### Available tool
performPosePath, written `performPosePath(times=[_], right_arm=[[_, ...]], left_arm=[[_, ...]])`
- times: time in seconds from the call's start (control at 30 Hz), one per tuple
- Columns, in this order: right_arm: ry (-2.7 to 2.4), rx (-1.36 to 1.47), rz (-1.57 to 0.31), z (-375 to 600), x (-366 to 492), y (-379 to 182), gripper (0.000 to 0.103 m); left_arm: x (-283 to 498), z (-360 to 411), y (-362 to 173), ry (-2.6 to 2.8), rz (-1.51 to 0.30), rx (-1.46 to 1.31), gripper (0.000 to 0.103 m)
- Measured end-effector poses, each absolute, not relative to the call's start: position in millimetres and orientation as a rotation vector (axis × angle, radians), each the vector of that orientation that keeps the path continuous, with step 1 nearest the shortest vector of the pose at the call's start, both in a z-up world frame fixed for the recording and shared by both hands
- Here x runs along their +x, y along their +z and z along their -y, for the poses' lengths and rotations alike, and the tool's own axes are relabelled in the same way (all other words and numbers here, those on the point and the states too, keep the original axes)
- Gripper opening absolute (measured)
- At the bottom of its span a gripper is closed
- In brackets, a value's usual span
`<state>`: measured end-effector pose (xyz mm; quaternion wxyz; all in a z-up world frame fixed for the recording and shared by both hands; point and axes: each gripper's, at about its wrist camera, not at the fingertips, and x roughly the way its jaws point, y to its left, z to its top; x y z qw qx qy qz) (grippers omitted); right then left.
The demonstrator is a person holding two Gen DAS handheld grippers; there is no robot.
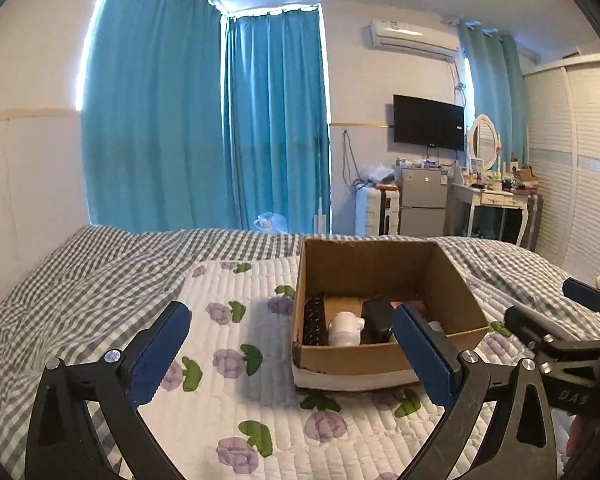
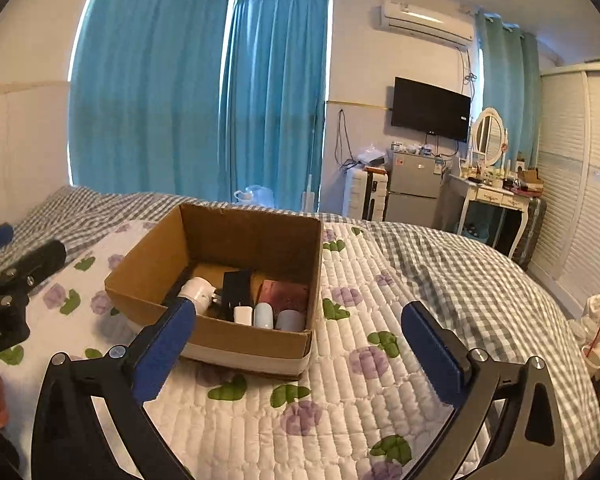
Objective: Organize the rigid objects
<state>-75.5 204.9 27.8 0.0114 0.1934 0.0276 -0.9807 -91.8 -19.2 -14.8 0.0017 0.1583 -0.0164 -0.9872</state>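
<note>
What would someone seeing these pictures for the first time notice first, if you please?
The open brown cardboard box sits on the white quilt printed with purple flowers, with small items inside, among them a white plastic cylinder and a black rectangular block. Behind the bed hang bright turquoise curtains. Nearest the lens, the left hand-held gripper and the right hand-held gripper are both open and empty.

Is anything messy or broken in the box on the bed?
Nothing looks spilled. The open brown cardboard box sits on the quilt, its front bottom edge looking worn and scuffed. Inside, the white plastic cylinder lies on its side among the other items.
</note>
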Motion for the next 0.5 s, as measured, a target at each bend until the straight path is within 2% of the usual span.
performPosePath(times=[0.5], right_arm=[[-3.061,0.595,-0.080,-207.9,-75.7,26.9,0.103]], left_arm=[[-89.1,8.0,-26.2,-3.096,0.135,0.535,0.103]])
